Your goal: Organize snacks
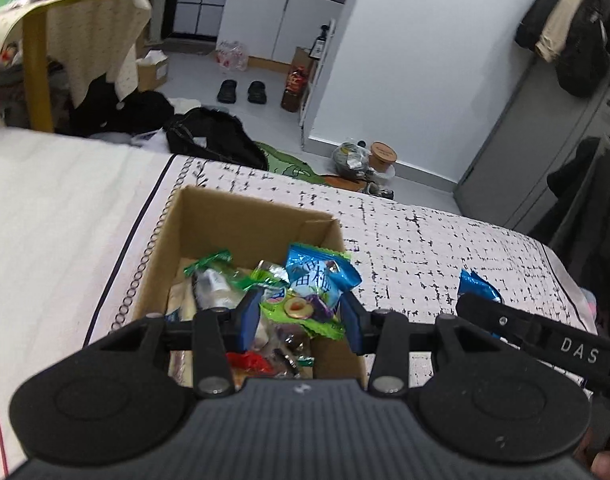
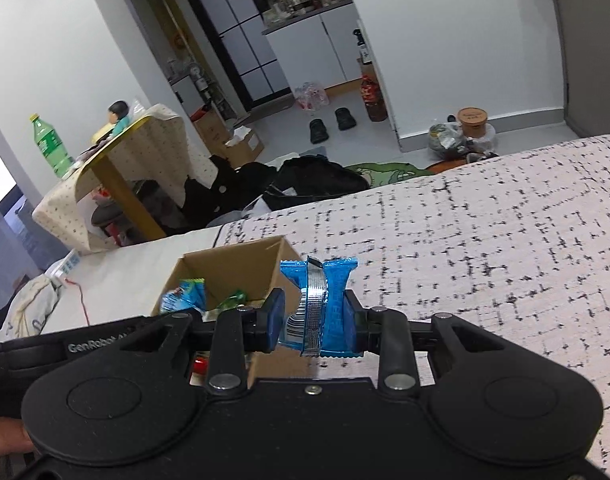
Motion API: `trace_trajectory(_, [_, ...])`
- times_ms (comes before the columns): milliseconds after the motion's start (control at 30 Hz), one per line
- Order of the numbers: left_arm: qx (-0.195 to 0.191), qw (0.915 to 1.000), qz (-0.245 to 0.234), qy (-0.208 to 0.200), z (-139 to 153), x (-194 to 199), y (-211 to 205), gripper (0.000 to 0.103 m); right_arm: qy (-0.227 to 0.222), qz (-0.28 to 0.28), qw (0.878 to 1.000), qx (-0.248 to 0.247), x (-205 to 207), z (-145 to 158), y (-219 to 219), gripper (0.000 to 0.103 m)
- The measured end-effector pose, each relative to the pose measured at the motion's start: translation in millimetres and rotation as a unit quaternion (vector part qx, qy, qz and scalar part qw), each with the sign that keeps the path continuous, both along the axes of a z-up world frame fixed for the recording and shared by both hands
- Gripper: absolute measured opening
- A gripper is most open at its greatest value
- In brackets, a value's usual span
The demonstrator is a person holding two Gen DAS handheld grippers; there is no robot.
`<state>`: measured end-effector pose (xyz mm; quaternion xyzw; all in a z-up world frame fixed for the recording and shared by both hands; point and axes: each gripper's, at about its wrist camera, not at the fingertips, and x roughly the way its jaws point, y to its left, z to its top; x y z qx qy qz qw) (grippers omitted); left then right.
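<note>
Lived-in home: bed (image 2: 485, 240), slippers (image 1: 241, 91), kitchenette (image 1: 281, 12)

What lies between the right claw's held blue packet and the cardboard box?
Nothing: in the right wrist view the blue packet overlaps the cardboard box wall.

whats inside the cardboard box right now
The cardboard box holds a loose pile of wrapped snacks, green, silver and red. Lower layers and the bottom are covered by wrappers and the left tongs.

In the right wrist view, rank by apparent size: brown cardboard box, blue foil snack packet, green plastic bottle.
1. Brown cardboard box
2. Blue foil snack packet, enlarged by nearness
3. Green plastic bottle, farther away
</note>
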<state>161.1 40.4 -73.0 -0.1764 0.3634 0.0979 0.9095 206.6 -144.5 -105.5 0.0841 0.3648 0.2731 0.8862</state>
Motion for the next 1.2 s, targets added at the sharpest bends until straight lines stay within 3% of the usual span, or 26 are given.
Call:
trace_trajectory(400, [0.001,0.9988,0.049,0.004,1,-22,31,0.042,0.017,0.050,0.998,0.025,-17,2,41,0.031])
trace_trajectory(467, [-0.003,0.9987,0.051,0.006,1,-24,34,0.042,0.028,0.068,0.996,0.039,-18,1,46,0.034])
trace_trajectory(833, [-0.016,0.9995,0.027,0.007,-4,-23,19,0.044,0.035,0.028,0.999,0.019,-11,-3,27,0.054])
trace_trajectory(967, [-0.034,0.9994,0.009,0.006,-6,-22,19,0.050,0.036,0.022,0.999,0.014,-13,-3,20,0.062])
trace_trajectory(1200, [-0.019,0.9992,0.029,0.022,2,-32,24,0.062,0.043,0.022,0.999,0.005,-14,2,8,0.063])
